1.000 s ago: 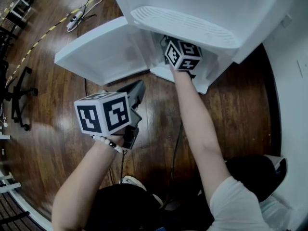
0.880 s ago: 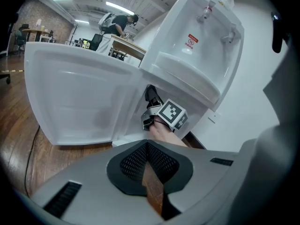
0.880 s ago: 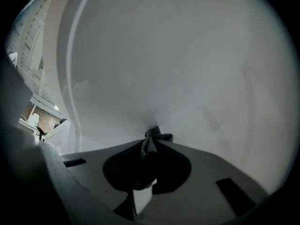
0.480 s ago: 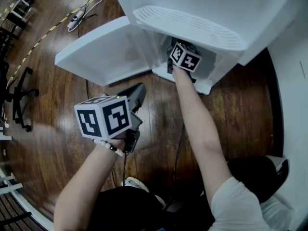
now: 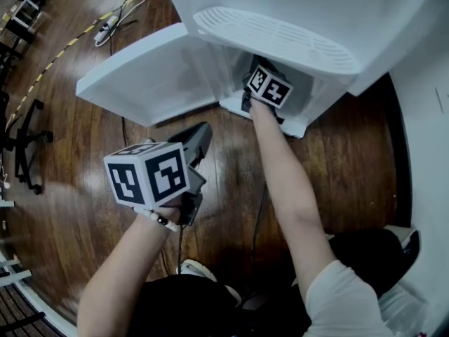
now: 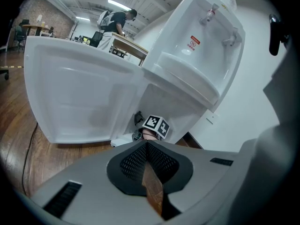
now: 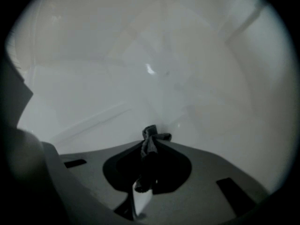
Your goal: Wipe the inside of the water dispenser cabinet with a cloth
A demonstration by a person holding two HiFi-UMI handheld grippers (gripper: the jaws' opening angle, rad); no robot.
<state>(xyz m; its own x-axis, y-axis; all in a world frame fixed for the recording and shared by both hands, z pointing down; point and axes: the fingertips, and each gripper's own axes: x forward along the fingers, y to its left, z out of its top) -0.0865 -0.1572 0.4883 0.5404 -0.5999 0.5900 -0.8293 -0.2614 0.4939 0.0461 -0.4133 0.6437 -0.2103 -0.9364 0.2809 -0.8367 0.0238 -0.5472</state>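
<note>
The white water dispenser [image 5: 302, 20] stands with its lower cabinet door [image 5: 147, 72] swung open to the left. My right gripper [image 7: 151, 142] is inside the cabinet [image 5: 280, 100], shut on a dark cloth [image 7: 149, 153] whose bunched end pokes past the tips against the pale inner wall [image 7: 154, 74]. In the head view only its marker cube [image 5: 268, 88] shows under the drip tray [image 5: 270, 41]. My left gripper [image 5: 195, 142] hangs outside over the wooden floor, jaws together with nothing in them; its view shows the door [image 6: 79, 97] and the right cube [image 6: 156, 124].
Wooden floor [image 5: 84, 181] surrounds the dispenser. A white wall [image 5: 428, 118] runs along the right. Cables [image 5: 112, 20] and an office chair [image 5: 28, 139] lie at the left. A person [image 6: 117, 20] stands at a desk far behind the door.
The right gripper has moved a little deeper and rightward into the cabinet with the cloth. The left gripper has barely shifted.
</note>
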